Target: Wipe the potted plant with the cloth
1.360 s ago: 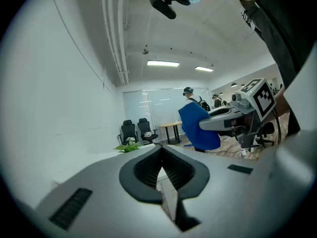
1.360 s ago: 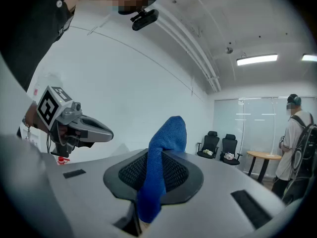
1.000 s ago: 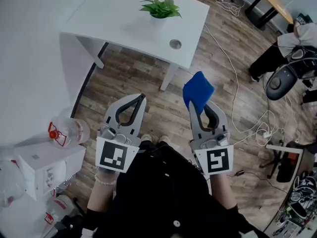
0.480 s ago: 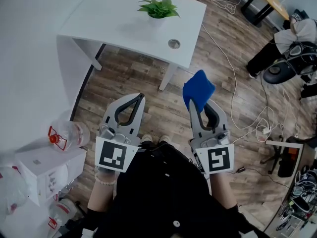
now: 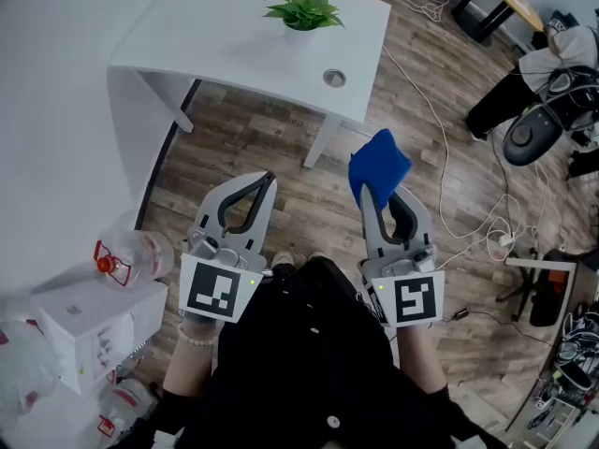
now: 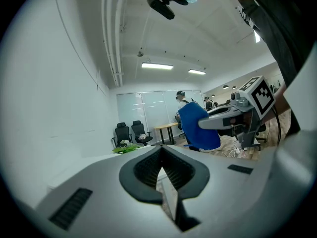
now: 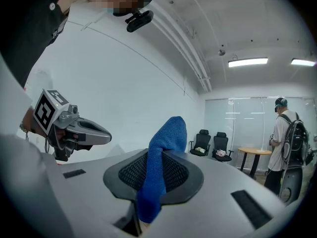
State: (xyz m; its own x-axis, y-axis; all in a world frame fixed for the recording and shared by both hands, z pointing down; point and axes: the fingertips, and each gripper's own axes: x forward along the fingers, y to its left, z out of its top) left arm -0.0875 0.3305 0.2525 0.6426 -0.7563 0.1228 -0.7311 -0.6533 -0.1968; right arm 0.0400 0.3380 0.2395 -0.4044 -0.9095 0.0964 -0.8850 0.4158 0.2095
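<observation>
A small green potted plant (image 5: pixel 304 10) stands on a white table (image 5: pixel 215 36) at the top of the head view, well ahead of both grippers. In the left gripper view the plant (image 6: pixel 126 148) shows small and far off. My right gripper (image 5: pixel 371 192) is shut on a blue cloth (image 5: pixel 377 167), which sticks up past its fingertips; the right gripper view shows the cloth (image 7: pixel 159 162) pinched between the jaws. My left gripper (image 5: pixel 268 178) is shut with nothing in it, level with the right one, above the wooden floor.
A round cable port (image 5: pixel 334 77) sits in the table near its front edge. Water jugs (image 5: pixel 131 253) and a white box (image 5: pixel 89 321) lie at the left. Cables (image 5: pixel 449 157) trail over the floor at right, near chairs and a seated person (image 5: pixel 552 64).
</observation>
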